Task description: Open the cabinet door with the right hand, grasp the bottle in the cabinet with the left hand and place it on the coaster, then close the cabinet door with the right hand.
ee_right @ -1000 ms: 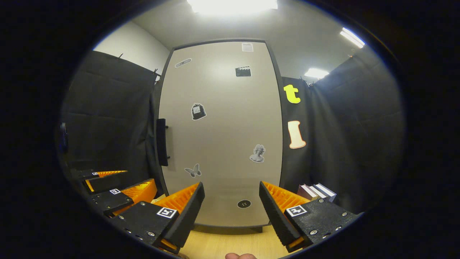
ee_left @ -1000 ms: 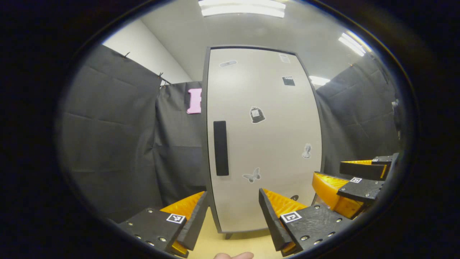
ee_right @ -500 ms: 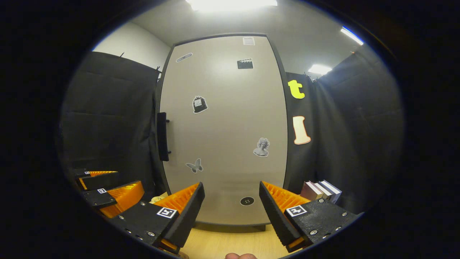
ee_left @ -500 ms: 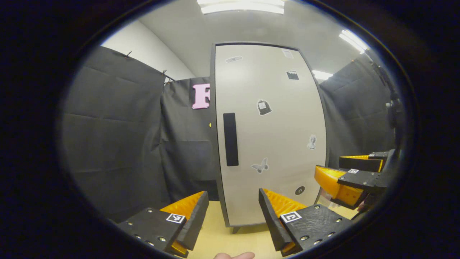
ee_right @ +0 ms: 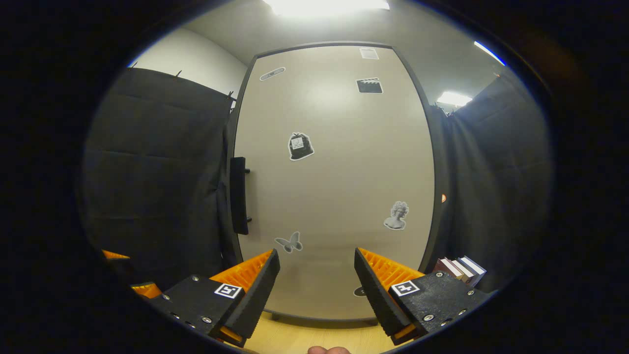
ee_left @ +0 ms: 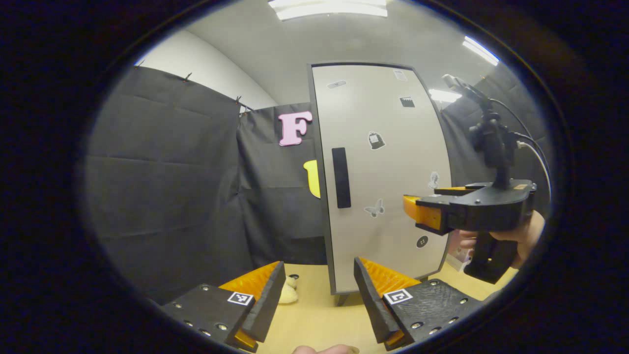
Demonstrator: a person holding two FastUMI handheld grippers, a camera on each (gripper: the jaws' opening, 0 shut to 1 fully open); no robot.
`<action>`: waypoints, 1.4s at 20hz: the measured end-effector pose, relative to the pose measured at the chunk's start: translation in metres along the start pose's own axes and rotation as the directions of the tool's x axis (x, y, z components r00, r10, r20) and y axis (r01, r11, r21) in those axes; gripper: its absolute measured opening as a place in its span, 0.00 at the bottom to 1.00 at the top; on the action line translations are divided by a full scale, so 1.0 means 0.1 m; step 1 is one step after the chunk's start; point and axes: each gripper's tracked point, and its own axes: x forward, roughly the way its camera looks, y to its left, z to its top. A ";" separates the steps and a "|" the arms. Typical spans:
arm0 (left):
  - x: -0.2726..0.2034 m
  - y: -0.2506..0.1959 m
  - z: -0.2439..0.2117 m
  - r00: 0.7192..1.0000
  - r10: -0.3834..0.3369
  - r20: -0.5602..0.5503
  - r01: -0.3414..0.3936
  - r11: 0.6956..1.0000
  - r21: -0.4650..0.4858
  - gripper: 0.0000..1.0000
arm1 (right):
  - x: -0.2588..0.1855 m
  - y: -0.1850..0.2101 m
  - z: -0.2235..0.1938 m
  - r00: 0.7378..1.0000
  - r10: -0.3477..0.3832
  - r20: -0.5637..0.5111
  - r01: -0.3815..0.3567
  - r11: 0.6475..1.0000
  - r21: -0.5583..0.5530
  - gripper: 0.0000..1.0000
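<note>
The shut cabinet door (ee_right: 334,187) stands upright on the tabletop (ee_left: 314,314) and blocks the whole way forward. Its black handle (ee_right: 239,195) stands out from the door's left edge, with a gap behind it between 2 short posts. Left of the cabinet door, the black cloth wall (ee_left: 167,182) hangs near, leaving a narrow strip of bare tabletop where a small pale object (ee_left: 287,293) lies. Right of the door, a row of books (ee_right: 459,269) stands against the cloth. The right claw (ee_left: 425,206), fingers apart, hangs in front of the door's right half; the left claw (ee_left: 317,295), also spread, sits before the door's lower left corner.
</note>
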 end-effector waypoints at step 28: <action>-1.28 0.90 -0.91 0.954 0.230 -0.191 -0.247 0.967 -0.069 0.81 | 1.14 1.23 0.16 0.967 0.248 -0.056 -0.254 0.957 -0.143 0.25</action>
